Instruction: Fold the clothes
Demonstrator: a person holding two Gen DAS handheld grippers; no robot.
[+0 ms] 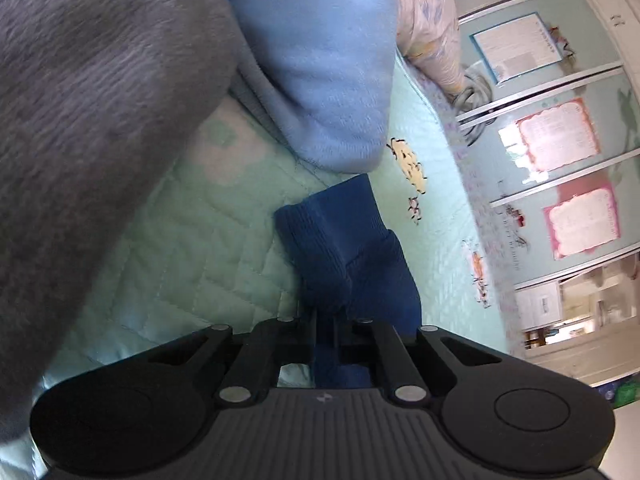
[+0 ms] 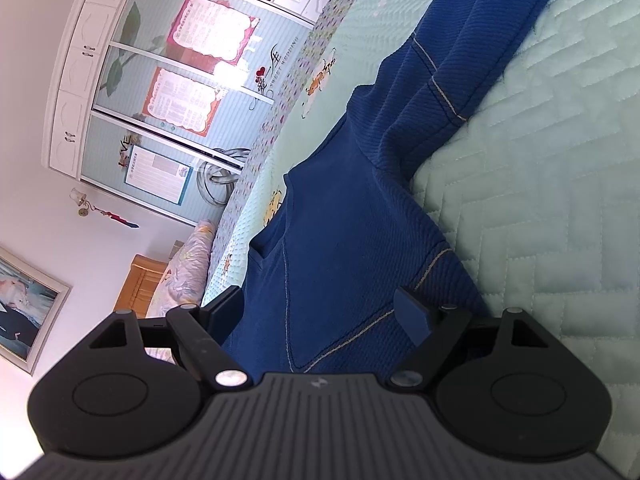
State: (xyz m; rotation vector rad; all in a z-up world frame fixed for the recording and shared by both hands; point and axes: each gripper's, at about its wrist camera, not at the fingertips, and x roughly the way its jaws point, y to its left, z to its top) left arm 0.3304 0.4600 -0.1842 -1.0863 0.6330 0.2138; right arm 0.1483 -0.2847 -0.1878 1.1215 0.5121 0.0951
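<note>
Left tool (image 1: pixel 327 312) clamping blue sweater (image 1: pixel 344 240), right tool (image 2: pixel 320 308) wide, grey garment (image 1: pixel 88 120) left-view only.

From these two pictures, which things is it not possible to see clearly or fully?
- Left wrist view: the left gripper is shut on the blue sweater; its fingertips are buried in the cloth.
- Left wrist view: the grey garment is blurred and cut by the frame edge; its type is unclear.
- Right wrist view: the sweater's far end leaves the top edge.
- Right wrist view: the posters have text too small to read.
</note>
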